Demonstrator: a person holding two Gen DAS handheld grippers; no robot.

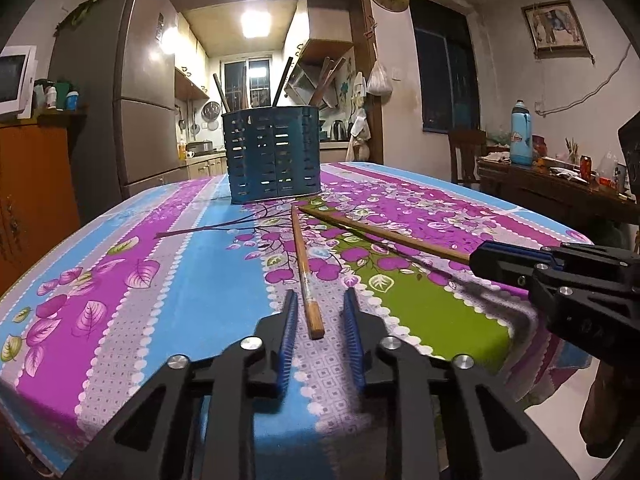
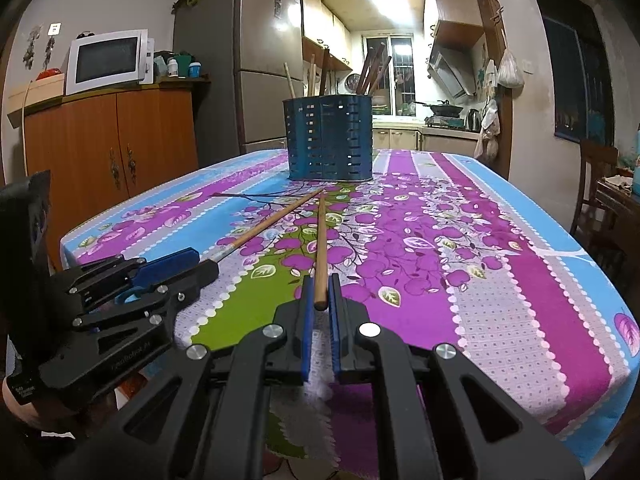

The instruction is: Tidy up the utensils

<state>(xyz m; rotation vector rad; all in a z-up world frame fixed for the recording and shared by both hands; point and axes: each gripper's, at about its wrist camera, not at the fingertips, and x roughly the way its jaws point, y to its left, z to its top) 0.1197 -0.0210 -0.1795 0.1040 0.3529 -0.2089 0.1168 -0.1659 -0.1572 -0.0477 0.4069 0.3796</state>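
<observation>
The bench point(image 1: 208, 256) has a blue holder point(image 1: 274, 154). Your left fingers point(image 1: 320, 300) sit apart round one chopstick point(image 1: 306, 276), not squeezing; your right fingers point(image 2: 320, 286) pinch the other chopstick point(image 2: 321, 248).

Right gripper point(image 2: 320, 292) sits low over the floral tablecloth point(image 2: 500, 280), its blue pads closed on the near end of a wooden chopstick point(image 2: 321, 248) that runs straight ahead toward the blue slotted utensil holder point(image 2: 329, 142). A second chopstick point(image 2: 272, 222) lies diagonally on the cloth, its far tip close to the first one's just before the holder, its near end at the fingertips of the left gripper point(image 2: 200, 264). The holder stands upright mid-table with several chopsticks leaning inside.
</observation>
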